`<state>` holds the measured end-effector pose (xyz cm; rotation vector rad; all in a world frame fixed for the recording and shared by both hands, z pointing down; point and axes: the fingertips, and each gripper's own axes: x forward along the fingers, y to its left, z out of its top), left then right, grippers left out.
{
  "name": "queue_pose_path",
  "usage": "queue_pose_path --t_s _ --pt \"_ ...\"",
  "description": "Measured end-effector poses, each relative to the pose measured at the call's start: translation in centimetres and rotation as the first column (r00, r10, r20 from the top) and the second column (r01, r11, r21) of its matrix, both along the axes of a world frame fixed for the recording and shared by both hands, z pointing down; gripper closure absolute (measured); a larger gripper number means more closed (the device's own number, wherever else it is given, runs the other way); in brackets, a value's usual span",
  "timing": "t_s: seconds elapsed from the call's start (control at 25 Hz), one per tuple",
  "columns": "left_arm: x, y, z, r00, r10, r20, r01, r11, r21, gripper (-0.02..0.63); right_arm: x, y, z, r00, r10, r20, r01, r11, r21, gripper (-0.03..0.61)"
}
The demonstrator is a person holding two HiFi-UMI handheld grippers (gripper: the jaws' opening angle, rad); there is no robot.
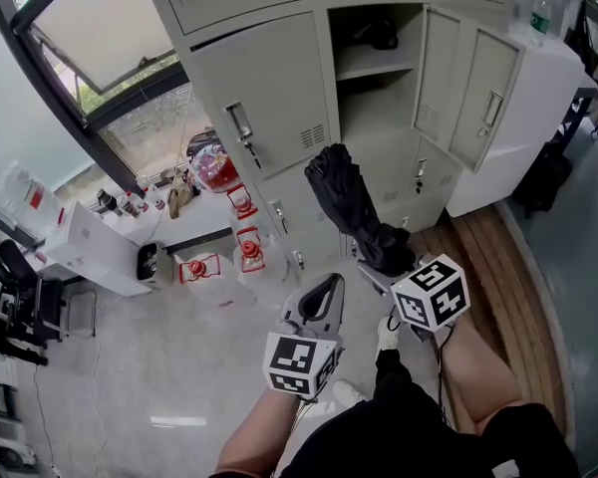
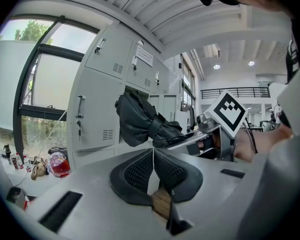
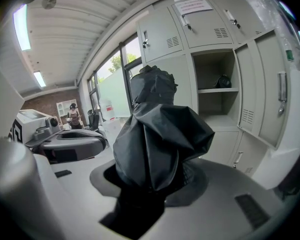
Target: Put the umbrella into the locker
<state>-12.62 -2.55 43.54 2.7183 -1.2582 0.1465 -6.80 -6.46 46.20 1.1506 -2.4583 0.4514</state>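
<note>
My right gripper (image 1: 387, 259) is shut on the lower end of a folded black umbrella (image 1: 349, 199), which sticks up and forward toward the grey lockers (image 1: 269, 98). In the right gripper view the umbrella (image 3: 157, 134) fills the middle, bunched between the jaws of the right gripper (image 3: 157, 178). The open locker compartment (image 3: 217, 101) lies ahead and to the right, still some way off. My left gripper (image 1: 329, 287) hangs beside it, lower left, shut with nothing held. Seen from the left gripper (image 2: 153, 158), its pads meet, and the umbrella (image 2: 140, 120) is up ahead.
The open compartment (image 1: 379, 98) has a shelf with a dark object (image 1: 381, 36) above it. Its door (image 1: 483, 98) swings out to the right. Red lanterns and a red bag (image 1: 217, 169) stand on the floor left of the lockers. A white cabinet (image 1: 538, 108) stands to the right.
</note>
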Motion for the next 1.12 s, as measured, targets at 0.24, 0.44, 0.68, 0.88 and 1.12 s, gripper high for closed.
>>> queue_pose_path --t_s 0.24,0.44,0.68,0.88,1.12 --pt "2.2 -2.0 -0.8 1.0 0.011 0.006 -0.011 1.0 0.016 0.594 2.7 -2.6 -0.9 1.0 0.02 -0.012 -0.02 1.0 0.016 0.344" --pt "4.3 -5.1 -1.5 1.0 0.01 0.007 -0.01 1.0 0.021 0.594 5.3 -6.1 -1.8 0.999 0.032 -0.021 -0.031 0.999 0.026 0.344" --pt "6.9 -9.1 -2.0 1.0 0.014 0.006 -0.014 1.0 0.022 0.594 8.0 -11.1 -2.7 0.999 0.033 -0.042 -0.031 0.999 0.037 0.344" --pt "9.2 -12.5 -2.3 1.0 0.022 0.005 -0.022 1.0 0.023 0.594 9.8 -15.0 -3.5 0.998 0.029 -0.064 -0.025 0.998 0.054 0.344" --pt "11.7 -15.9 -2.4 0.999 0.035 0.013 -0.035 0.999 0.028 0.594 12.0 -19.2 -4.4 0.995 0.034 -0.097 -0.026 0.997 0.077 0.344"
